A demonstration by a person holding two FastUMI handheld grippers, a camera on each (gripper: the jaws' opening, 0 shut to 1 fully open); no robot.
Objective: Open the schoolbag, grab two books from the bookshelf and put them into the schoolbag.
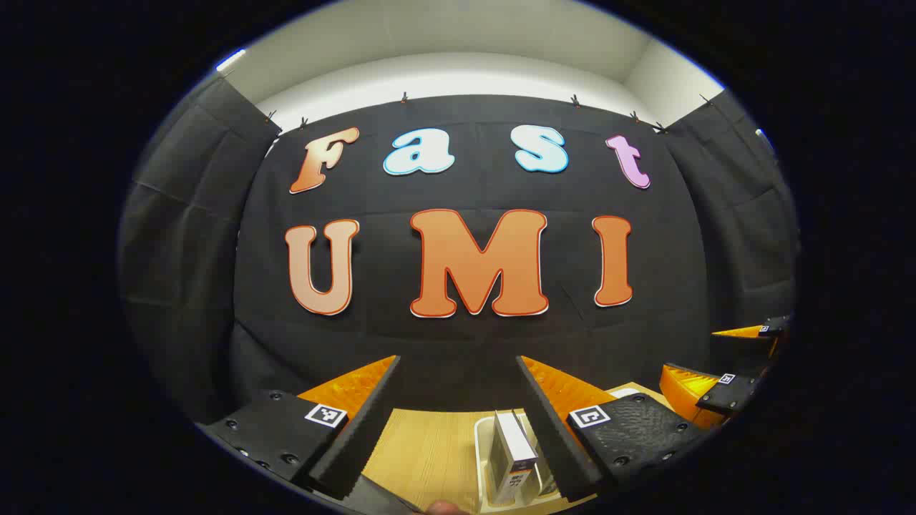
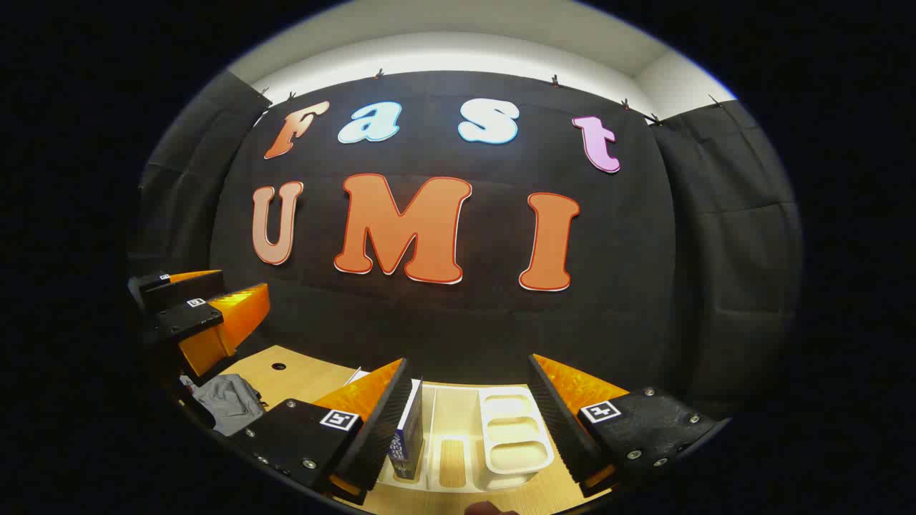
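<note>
The booth's black cloth wall (image 1: pixel 465 343) hangs across the whole back, pinned by small clips along its upper edge, with a pale ceiling (image 1: pixel 458 36) above it and more black cloth folding round on both sides. Below it runs a light wooden tabletop (image 2: pixel 300 379).

On that table, in the right gripper view, sits a cream-white bookshelf (image 2: pixel 458 429) of upright slots, its dividers running away towards the wall. A white tray section with rounded compartments (image 2: pixel 512 429) lies at its right side. One book (image 2: pixel 406 429) stands upright in a left-hand slot, on edge, its long axis vertical and its narrow edge facing the camera; it sits just beside the left finger of the right gripper (image 2: pixel 469 411). That gripper is spread wide, gripping nothing, and hovers above the shelf.

In the left gripper view the same rack (image 1: pixel 486 458) shows low down, with a white book (image 1: pixel 514 450) standing on end, long axis vertical, its narrow white edge turned up and towards the camera. The left gripper (image 1: pixel 458 400) is likewise released and empty, held above the table.

A crumpled grey piece of fabric (image 2: pixel 229 400), possibly the schoolbag though I cannot tell, lies on the table at the far left of the right gripper view, below the left gripper.
</note>
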